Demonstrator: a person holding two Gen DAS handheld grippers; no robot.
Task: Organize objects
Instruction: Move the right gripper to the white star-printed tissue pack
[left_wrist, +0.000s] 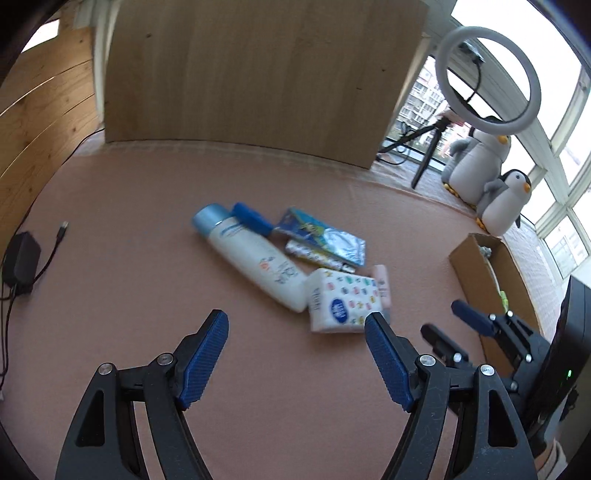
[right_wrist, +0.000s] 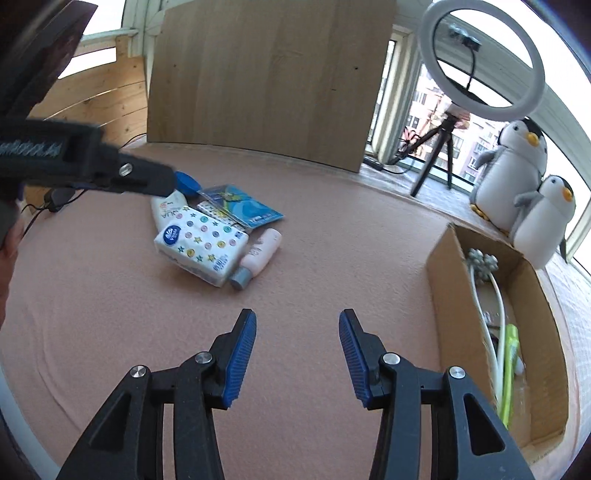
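two hand-held grippers hover over a pink-covered bench (left_wrist: 110, 258), both with nothing between their pads. the left hand-held gripper (left_wrist: 295, 354) is spread wide and released. the right hand-held gripper (right_wrist: 297, 354) is also released, its jaws set narrower.

the things to organize lie in a loose pile. just ahead of the left hand-held gripper, a little toward its right finger, sits a tissue pack (left_wrist: 341, 302) with coloured dots. a white lotion bottle (left_wrist: 255, 262) with a blue cap runs diagonally from beside the pack away and to the left; its long axis slants across the gripper's line. a blue foil packet (left_wrist: 325, 236) lies farther off. a small pink bottle (left_wrist: 382, 288) sits beyond the right finger, touching the pack.

from the right hand-held gripper the same pile lies farther ahead and to the left, so the left one looks nearer to it. the cardboard box (right_wrist: 443, 295), probably the place to put things, stands open just to the right of the right hand-held gripper.

only the right wrist view looks into the box, where a white cord and a green item already lie. only the left wrist view shows the lotion bottle's full length. two plush penguins (right_wrist: 517, 162) sit beyond the box.
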